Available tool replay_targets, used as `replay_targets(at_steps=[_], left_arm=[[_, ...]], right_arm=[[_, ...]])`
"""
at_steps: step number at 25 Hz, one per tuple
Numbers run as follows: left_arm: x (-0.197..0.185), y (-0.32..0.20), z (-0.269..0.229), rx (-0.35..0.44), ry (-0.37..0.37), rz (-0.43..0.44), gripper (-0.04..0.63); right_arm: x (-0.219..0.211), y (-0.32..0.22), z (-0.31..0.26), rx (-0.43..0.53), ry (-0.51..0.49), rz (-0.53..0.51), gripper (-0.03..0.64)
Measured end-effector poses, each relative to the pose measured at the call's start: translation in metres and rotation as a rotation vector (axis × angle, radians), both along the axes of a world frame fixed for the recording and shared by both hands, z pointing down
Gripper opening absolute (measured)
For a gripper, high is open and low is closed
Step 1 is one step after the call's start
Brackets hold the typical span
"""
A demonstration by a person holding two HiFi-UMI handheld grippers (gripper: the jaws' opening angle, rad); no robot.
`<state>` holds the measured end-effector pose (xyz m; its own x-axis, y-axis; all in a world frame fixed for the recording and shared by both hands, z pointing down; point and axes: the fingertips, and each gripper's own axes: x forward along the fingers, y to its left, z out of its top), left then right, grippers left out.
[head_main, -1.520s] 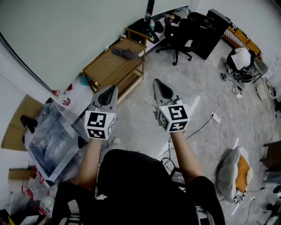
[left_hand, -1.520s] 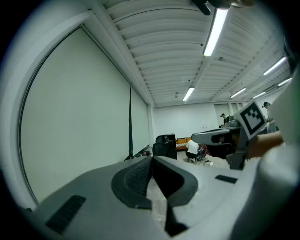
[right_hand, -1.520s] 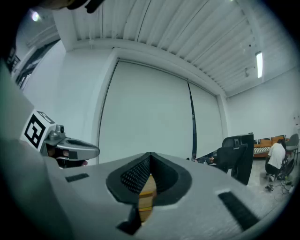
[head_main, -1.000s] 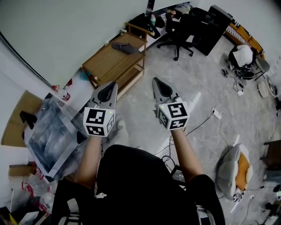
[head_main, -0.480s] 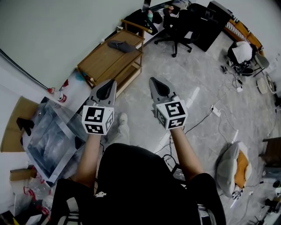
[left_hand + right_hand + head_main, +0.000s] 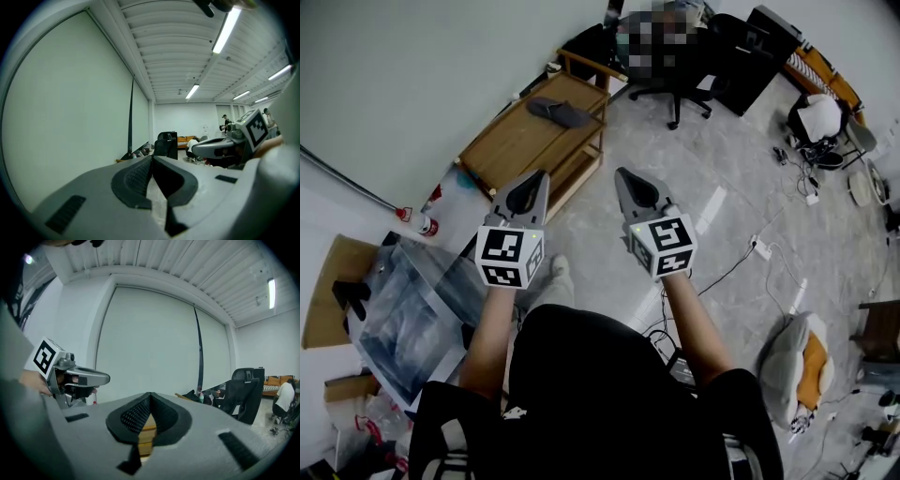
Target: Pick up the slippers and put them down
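Observation:
A pair of dark grey slippers [image 6: 558, 111] lies on the far end of a low wooden table [image 6: 520, 141] by the white wall. Both grippers are held out side by side, pointing at the table and well short of the slippers. My left gripper [image 6: 534, 180] is shut with nothing in it, its tip over the table's near corner. My right gripper [image 6: 626, 178] is also shut and empty, over the floor to the table's right. In the left gripper view the pads [image 6: 140, 176] meet. In the right gripper view the table's wood [image 6: 146, 437] shows below the closed pads.
A black office chair [image 6: 694, 70] stands beyond the table. A clear plastic sheet [image 6: 412, 300], cardboard [image 6: 333, 291] and a red and white bottle [image 6: 417, 222] lie at the left. Cables and a power strip [image 6: 761, 248] cross the floor at the right.
Both grippers have moved forward toward the wooden table, which now lies closer. The jaws stayed shut.

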<state>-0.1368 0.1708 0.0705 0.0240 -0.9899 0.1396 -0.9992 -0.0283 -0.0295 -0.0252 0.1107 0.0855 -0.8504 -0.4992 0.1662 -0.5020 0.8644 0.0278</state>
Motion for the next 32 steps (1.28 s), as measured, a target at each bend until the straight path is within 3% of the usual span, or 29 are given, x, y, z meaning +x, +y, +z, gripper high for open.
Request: replay_targets(at_steps=[20,32], left_arm=[[-0.141,-0.163,0.015,-0.080,0.030,0.044,0.008],[-0.212,-0.200,0.040,-0.098,0.081,0.062,0.008]], right_arm=[[-0.152,-0.160,0.019,-0.074,0.030,0.016,-0.008],[-0.215,-0.200,0.055,-0.078,0.139,0.037,-0.008]])
